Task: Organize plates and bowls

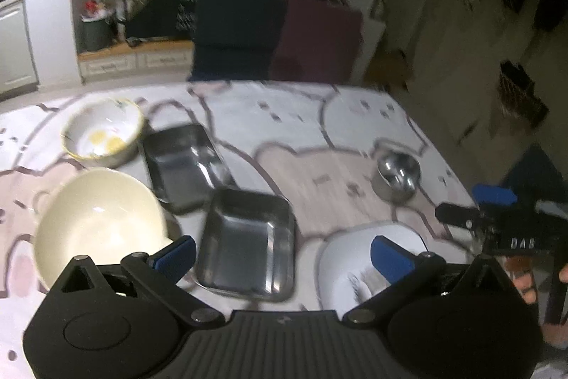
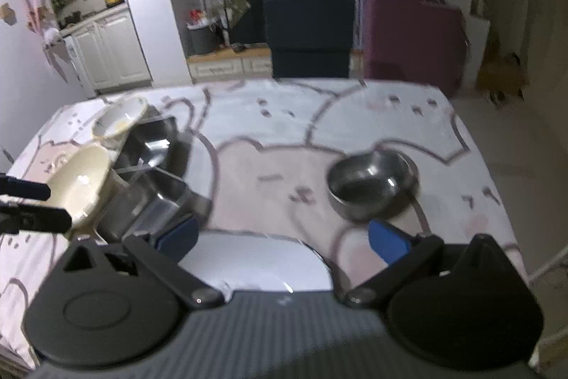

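My left gripper (image 1: 283,254) hangs open above a steel rectangular tray (image 1: 246,242), holding nothing. A second steel tray (image 1: 184,162) lies behind it. At the left are a plain cream bowl (image 1: 99,219) and a patterned bowl with yellow marks (image 1: 103,132). A white plate (image 1: 358,258) lies under the right finger. A small steel bowl (image 1: 396,176) stands at the right. My right gripper (image 2: 284,242) is open and empty over the white plate (image 2: 255,261), with the steel bowl (image 2: 372,183) just beyond its right finger. The trays (image 2: 149,198) and cream bowl (image 2: 80,182) lie to its left.
The table wears a cloth printed with bear shapes (image 2: 284,162). Dark blue (image 2: 309,34) and purple (image 2: 411,41) chairs stand at its far edge. The other gripper's black body (image 1: 504,229) and a hand (image 1: 525,279) show at the right of the left wrist view. Kitchen cabinets (image 2: 110,48) stand at the back left.
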